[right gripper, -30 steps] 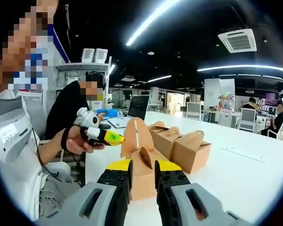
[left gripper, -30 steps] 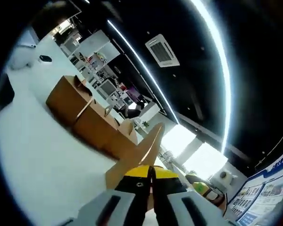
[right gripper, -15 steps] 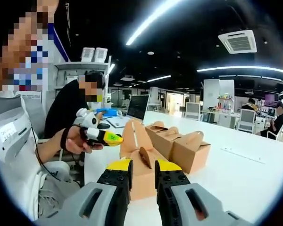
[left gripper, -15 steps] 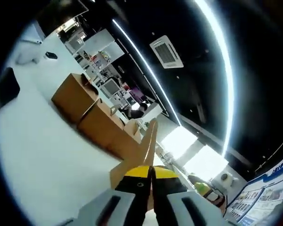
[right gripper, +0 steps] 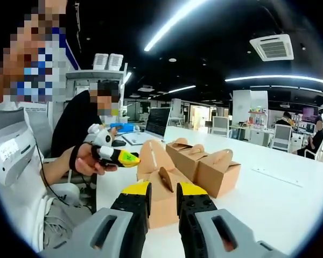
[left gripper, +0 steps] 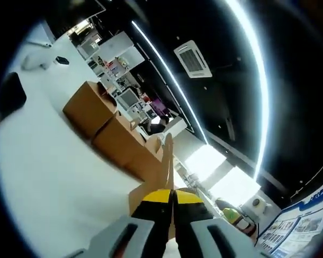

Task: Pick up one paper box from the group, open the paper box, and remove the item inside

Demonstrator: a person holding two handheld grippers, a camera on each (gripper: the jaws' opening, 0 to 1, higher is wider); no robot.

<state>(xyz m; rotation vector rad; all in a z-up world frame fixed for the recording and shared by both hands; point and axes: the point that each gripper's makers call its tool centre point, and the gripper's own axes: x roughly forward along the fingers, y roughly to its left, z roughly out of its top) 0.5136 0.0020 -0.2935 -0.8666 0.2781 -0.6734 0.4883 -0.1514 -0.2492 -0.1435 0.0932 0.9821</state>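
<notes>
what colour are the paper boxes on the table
Plain kraft brown, no print. The paper boxes show best in the right gripper view, on the white table.

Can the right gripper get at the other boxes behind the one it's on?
Probably not as things stand: the right gripper is shut on the near box's flap, and that box stands between it and the other boxes. The table beside is bare.

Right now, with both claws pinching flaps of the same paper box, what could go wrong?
1. The left claw and right claw are each shut on a thin flap of the paper box; pulling them apart could tear the flaps.
2. The other boxes stand close behind on the white table; a jerk could knock them.
</notes>
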